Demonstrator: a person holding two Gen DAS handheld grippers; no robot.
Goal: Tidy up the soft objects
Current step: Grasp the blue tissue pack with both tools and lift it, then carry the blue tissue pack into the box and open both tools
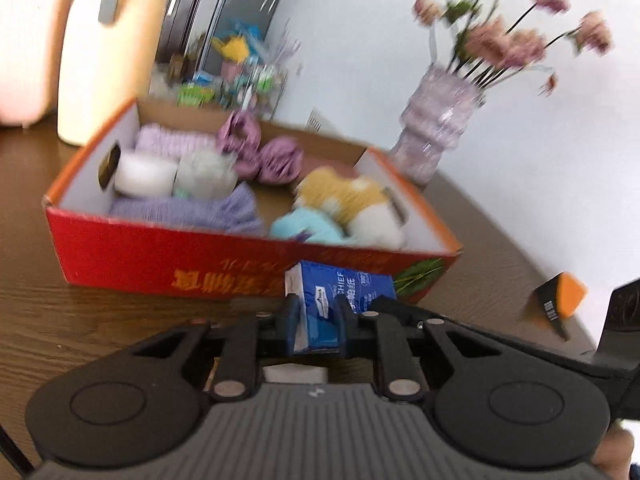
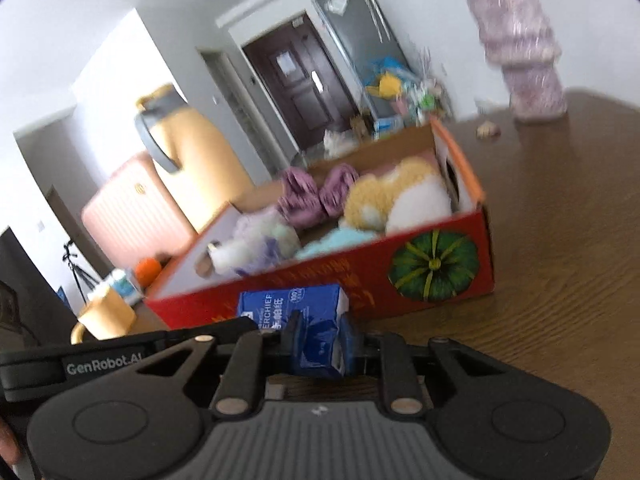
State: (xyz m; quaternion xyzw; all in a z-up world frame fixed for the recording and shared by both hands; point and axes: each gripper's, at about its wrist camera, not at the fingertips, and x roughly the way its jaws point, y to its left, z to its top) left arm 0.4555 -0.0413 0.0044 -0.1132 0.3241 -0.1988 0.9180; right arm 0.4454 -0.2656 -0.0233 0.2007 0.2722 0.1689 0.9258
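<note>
A blue tissue pack is clamped in my left gripper, just in front of the red cardboard box. My right gripper is shut on the other end of the same blue tissue pack, in front of the red box. The box holds purple cloths, a white roll, purple slippers, a yellow-and-white plush and a light blue soft thing. Both views are blurred.
A purple vase with pink flowers stands behind the box at the right. A yellow jug and a pink suitcase are at the back left. A yellow mug stands left of the box. The brown wooden table extends to the right.
</note>
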